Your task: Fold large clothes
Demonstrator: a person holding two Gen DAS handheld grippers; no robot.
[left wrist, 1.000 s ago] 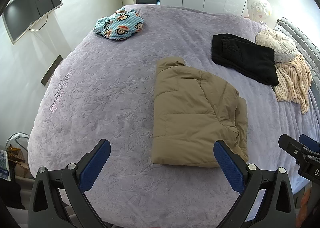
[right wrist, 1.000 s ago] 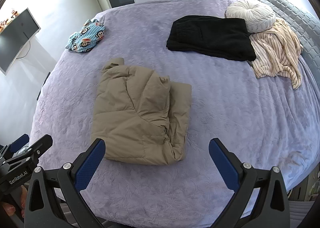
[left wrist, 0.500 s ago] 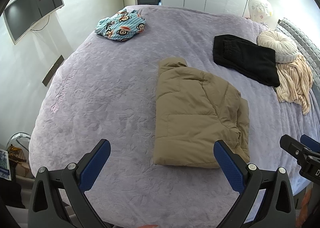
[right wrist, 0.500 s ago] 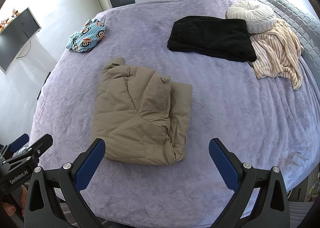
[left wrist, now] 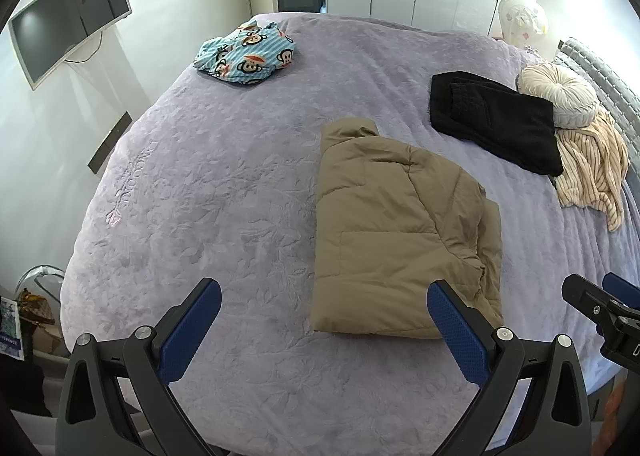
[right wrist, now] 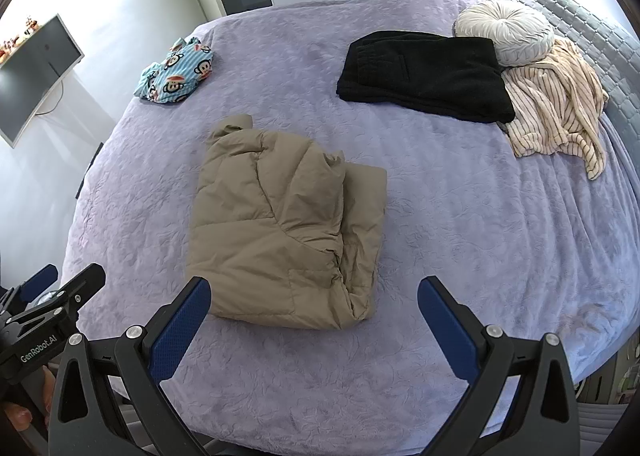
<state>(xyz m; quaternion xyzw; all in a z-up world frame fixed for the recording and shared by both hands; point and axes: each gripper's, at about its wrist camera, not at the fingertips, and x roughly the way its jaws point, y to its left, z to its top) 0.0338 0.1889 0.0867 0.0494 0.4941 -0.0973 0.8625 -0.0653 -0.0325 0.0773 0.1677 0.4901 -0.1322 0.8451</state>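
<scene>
Folded tan jacket [left wrist: 400, 240] mid-bed [left wrist: 224, 192], long axis running away, collar at far end. Left tongs [left wrist: 324, 324] and right tongs [right wrist: 314, 320] spread wide, empty, hovering above near edge.

"GenRobot.AI" in white letters on the black body of the left gripper [right wrist: 44, 340], seen at the lower-left edge of the right wrist view. Embroidered lettering on the purple bedspread [left wrist: 240, 160] near its left edge, left wrist view; reads roughly "MOONE", first letters uncertain. A printed card or booklet [left wrist: 10, 330] at the far left edge carries text too small to read.
</scene>
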